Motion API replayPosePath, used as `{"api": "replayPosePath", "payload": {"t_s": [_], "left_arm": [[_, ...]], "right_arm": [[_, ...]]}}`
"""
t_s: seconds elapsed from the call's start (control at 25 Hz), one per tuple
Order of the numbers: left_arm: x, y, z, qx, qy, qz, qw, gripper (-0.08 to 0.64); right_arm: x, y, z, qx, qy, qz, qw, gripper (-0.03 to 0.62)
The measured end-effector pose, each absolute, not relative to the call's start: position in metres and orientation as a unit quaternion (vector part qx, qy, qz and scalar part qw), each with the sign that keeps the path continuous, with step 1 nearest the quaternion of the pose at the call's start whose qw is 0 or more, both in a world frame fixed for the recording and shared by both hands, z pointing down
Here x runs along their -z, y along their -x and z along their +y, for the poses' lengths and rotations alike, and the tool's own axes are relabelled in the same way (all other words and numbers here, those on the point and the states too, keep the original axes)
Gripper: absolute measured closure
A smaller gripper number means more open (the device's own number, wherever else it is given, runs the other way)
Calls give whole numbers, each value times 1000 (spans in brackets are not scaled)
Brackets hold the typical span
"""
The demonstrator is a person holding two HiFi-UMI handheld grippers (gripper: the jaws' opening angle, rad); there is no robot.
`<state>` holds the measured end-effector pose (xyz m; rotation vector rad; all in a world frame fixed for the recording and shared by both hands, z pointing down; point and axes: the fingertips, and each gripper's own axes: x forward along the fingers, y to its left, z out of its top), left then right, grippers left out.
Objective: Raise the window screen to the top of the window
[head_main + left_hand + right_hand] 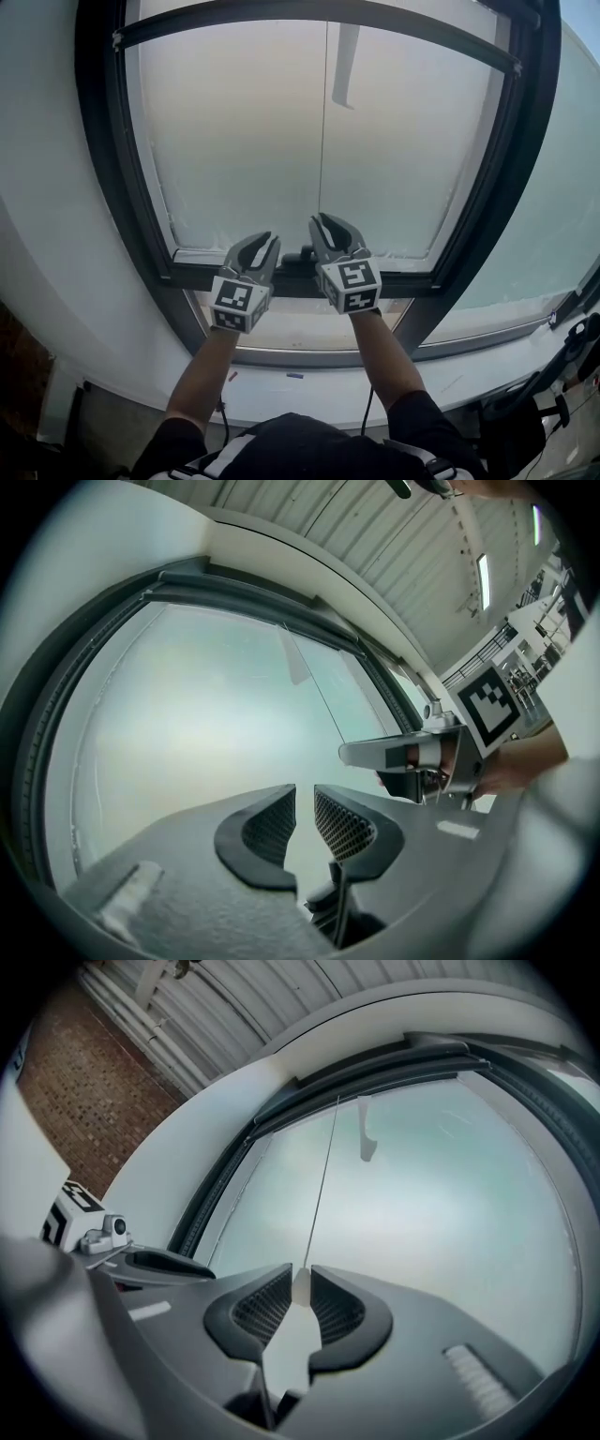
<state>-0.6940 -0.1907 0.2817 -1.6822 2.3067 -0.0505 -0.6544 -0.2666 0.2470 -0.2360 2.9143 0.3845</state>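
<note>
The window (103, 141) has a dark frame, and a pale translucent screen (234, 131) fills it. The screen's dark bottom bar (412, 279) runs across just above the sill. Both grippers are at that bar, side by side. My right gripper (300, 1277) is shut on a white pull tab (292, 1335). A thin cord (323, 1176) rises from the tab up the middle of the screen. My left gripper (304, 794) is a little to the left, its jaws a narrow gap apart with only pale screen showing between them. A second white tab (344, 70) hangs near the top.
A small dark fitting (300, 255) sits on the bar between the grippers. A white wall surrounds the window, with the sill (309, 375) below. Black equipment (562, 366) stands at the lower right. A brick wall (84, 1082) lies to the left.
</note>
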Motion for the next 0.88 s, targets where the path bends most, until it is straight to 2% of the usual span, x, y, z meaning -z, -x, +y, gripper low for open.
{"api": "replayPosePath", "payload": {"t_s": [0.4, 0.8, 0.88], "left_arm": [[-279, 691, -172, 15, 579, 803, 137, 495], [-278, 681, -157, 20, 572, 807, 143, 495], [-279, 676, -155, 23, 572, 808, 141, 495]], "right_arm": [[-164, 662, -258, -159, 83, 970, 162, 526], [-133, 650, -266, -176, 111, 960, 189, 520], [-141, 645, -267, -176, 114, 959, 189, 478]]}}
